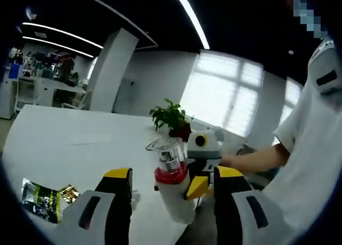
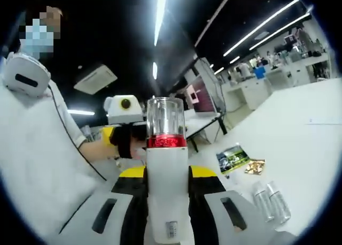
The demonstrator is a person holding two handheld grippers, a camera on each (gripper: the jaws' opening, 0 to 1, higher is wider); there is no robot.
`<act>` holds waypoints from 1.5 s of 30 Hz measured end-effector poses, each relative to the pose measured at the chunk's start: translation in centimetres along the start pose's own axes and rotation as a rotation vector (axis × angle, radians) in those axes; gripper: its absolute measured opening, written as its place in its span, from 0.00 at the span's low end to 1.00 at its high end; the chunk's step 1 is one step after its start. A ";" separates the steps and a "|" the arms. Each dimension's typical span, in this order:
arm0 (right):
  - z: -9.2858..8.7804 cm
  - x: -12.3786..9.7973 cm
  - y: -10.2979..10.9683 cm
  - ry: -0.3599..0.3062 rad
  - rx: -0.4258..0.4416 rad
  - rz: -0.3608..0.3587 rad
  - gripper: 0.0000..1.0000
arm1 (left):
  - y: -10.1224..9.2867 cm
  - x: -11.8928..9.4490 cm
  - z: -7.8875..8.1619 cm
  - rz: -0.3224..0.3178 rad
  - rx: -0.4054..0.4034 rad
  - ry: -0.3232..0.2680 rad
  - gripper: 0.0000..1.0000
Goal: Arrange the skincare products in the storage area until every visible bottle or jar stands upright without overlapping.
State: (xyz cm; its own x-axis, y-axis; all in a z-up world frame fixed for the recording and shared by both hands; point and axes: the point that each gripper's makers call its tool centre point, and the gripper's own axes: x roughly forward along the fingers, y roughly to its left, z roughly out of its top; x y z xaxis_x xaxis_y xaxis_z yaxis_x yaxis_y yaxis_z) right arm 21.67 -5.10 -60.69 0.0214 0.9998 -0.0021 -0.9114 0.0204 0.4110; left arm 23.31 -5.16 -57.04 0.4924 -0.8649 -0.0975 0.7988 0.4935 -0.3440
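Observation:
A white bottle (image 2: 166, 191) with a red band and a clear cap stands upright between my right gripper's (image 2: 168, 173) jaws, which are shut on its body. In the left gripper view the same bottle (image 1: 173, 194) hangs in the air above the white table (image 1: 80, 143), with the right gripper (image 1: 200, 185) clamping it from the far side. My left gripper (image 1: 172, 173) is open, its jaws wide on either side of the bottle and not touching it. It appears in the right gripper view as a yellow-and-black left gripper (image 2: 124, 138) behind the bottle. Two small clear bottles (image 2: 271, 200) lie flat on the table.
A green snack packet (image 1: 40, 200) and a gold wrapper (image 1: 69, 192) lie near the table's edge; both also show as packet (image 2: 233, 158) and wrapper (image 2: 255, 166). A potted plant (image 1: 172, 118) stands at the far side. A person in a white shirt (image 1: 315, 148) is close by.

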 end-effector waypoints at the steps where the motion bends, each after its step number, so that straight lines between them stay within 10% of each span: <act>1: 0.1 0.0 0.3 -0.004 -0.001 0.004 0.27 | -0.4 0.2 -0.1 -0.025 -0.007 0.007 0.52; 12: 1.1 0.3 2.7 -0.059 -0.004 0.085 0.27 | -4.6 2.1 -0.1 -0.119 -0.022 0.036 0.28; 21: 1.2 -0.2 2.1 -0.061 0.003 0.062 0.28 | -4.9 3.4 0.2 0.001 -0.041 0.045 0.25; 28: 1.6 -0.1 -0.2 0.026 -0.152 -0.214 0.31 | -0.4 2.5 0.6 0.263 0.097 0.119 0.24; 33: 2.6 -0.7 -1.1 0.038 -0.287 -0.494 0.30 | 1.2 2.2 3.0 0.426 0.125 0.051 0.24; 39: 4.2 -1.7 -2.4 -0.044 -0.309 -0.732 0.29 | -0.4 3.4 4.9 0.522 0.267 0.026 0.24; 45: 4.2 -2.7 -2.4 -0.130 -0.245 -0.821 0.29 | -1.0 4.3 4.8 0.521 0.297 0.044 0.25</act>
State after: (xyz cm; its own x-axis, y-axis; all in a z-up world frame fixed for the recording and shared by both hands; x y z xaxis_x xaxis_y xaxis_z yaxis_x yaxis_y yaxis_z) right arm 25.55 -7.88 -57.89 0.7447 0.6596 -0.1014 -0.6495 0.7513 0.1170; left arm 26.28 -8.89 -52.64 0.8353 -0.5024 -0.2234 0.5219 0.8523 0.0348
